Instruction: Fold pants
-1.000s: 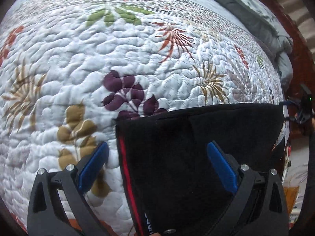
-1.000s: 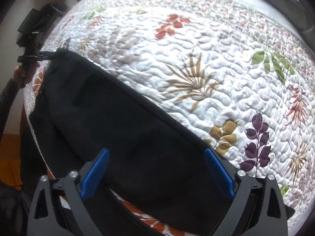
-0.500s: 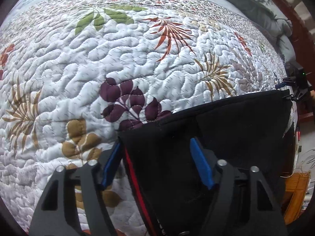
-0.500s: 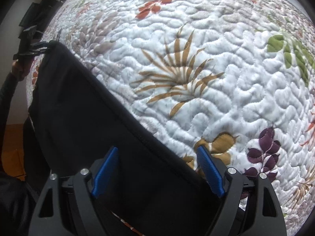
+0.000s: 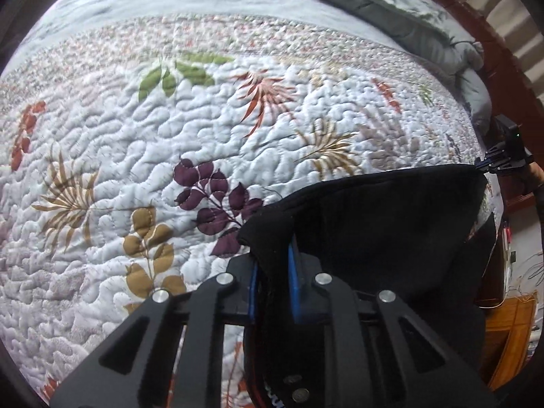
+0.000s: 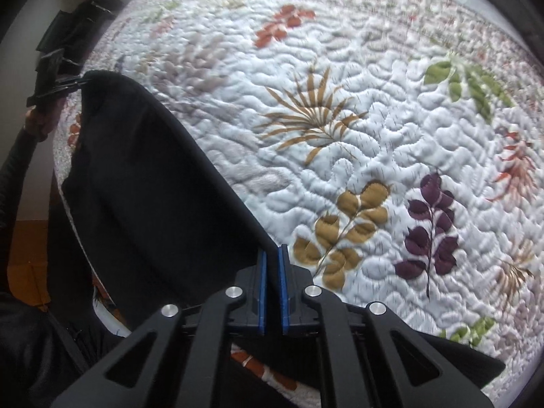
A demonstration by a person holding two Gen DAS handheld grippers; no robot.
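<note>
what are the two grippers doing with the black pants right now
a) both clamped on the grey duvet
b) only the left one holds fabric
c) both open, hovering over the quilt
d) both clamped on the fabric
d: the left gripper and the right gripper each have their blue pads pinched shut on an edge of the black pants, lifted off the quilt.

Black pants (image 6: pixel 142 183) between clamped fingers (image 6: pixel 283 285)

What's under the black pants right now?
The floral quilt lies under the black pants, showing all around their far edge. Both grippers, left and right, are shut on the near edge. What the quilt looks like beneath the cloth is covered.
</note>
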